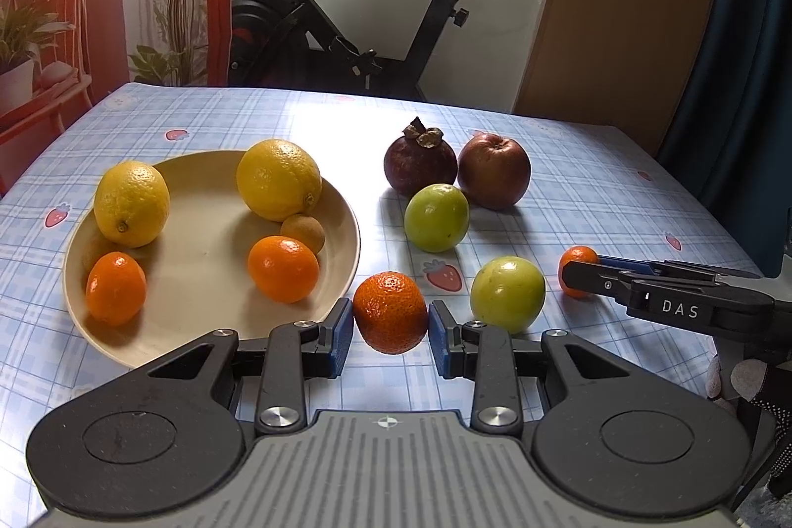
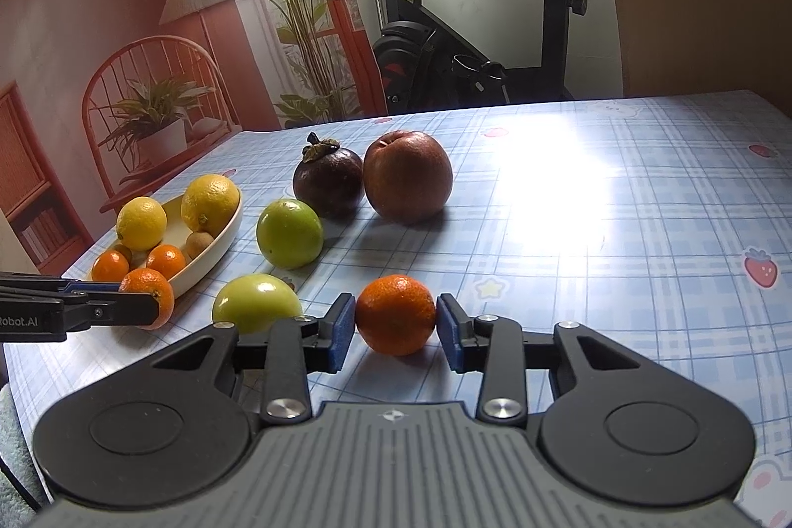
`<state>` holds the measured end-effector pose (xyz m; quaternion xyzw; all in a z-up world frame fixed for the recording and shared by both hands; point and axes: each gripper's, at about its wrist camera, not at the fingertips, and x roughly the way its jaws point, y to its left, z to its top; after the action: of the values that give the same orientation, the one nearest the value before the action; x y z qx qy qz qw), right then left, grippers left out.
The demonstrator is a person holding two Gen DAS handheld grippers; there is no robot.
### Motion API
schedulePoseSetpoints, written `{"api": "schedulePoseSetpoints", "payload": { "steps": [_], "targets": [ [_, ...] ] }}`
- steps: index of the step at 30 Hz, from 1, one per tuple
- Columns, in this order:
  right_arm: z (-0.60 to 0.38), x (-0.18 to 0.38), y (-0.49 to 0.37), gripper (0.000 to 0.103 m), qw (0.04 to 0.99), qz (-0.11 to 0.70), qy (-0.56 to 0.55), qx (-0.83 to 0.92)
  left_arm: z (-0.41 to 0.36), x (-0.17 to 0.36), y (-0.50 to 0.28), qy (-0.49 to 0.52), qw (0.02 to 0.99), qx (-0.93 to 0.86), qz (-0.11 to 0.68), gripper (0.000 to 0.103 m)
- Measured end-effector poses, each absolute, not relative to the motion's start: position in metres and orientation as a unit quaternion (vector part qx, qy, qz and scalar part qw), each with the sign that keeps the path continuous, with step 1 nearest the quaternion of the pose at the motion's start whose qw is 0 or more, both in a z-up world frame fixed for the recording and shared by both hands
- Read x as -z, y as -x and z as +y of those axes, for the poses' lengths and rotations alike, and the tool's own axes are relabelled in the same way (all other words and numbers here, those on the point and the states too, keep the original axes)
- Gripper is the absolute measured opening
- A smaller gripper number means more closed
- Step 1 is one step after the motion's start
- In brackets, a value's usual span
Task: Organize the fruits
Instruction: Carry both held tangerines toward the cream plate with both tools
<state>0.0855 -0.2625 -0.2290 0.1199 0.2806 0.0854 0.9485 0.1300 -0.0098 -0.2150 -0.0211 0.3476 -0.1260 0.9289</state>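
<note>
The left gripper (image 1: 390,326) pointed downward with its blue pads pressed on either side of a small mandarin (image 1: 390,312) between its jaws, while the right gripper (image 2: 396,322) likewise clamped another mandarin (image 2: 395,314) between its pads.

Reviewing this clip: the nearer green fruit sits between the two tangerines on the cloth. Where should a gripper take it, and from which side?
Probably the nearer green fruit is best taken across its widest middle, pads left and right, coming from the near table edge. It is round and smooth, so a grip off the middle may slip. The far side is crowded by the other green fruit, and the left gripper and right gripper flank it.
</note>
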Motion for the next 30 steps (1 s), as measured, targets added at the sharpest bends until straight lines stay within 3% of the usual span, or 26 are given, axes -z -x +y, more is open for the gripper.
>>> {"api": "schedulePoseSetpoints", "payload": {
  "steps": [15, 23, 30],
  "targets": [
    [-0.249, 0.185, -0.089, 0.038, 0.955, 0.252, -0.128, -0.092, 0.042, 0.174, -0.158, 0.053, 0.937, 0.097, 0.331, 0.035],
    [-0.180, 0.154, -0.141, 0.038, 0.953, 0.242, -0.034, -0.179, 0.066, 0.171, -0.194, 0.058, 0.933, 0.089, 0.343, 0.035],
    [-0.120, 0.174, -0.171, 0.038, 0.928, 0.284, 0.048, -0.235, 0.073, 0.189, -0.216, 0.060, 0.922, 0.079, 0.374, 0.035]
  ]
}}
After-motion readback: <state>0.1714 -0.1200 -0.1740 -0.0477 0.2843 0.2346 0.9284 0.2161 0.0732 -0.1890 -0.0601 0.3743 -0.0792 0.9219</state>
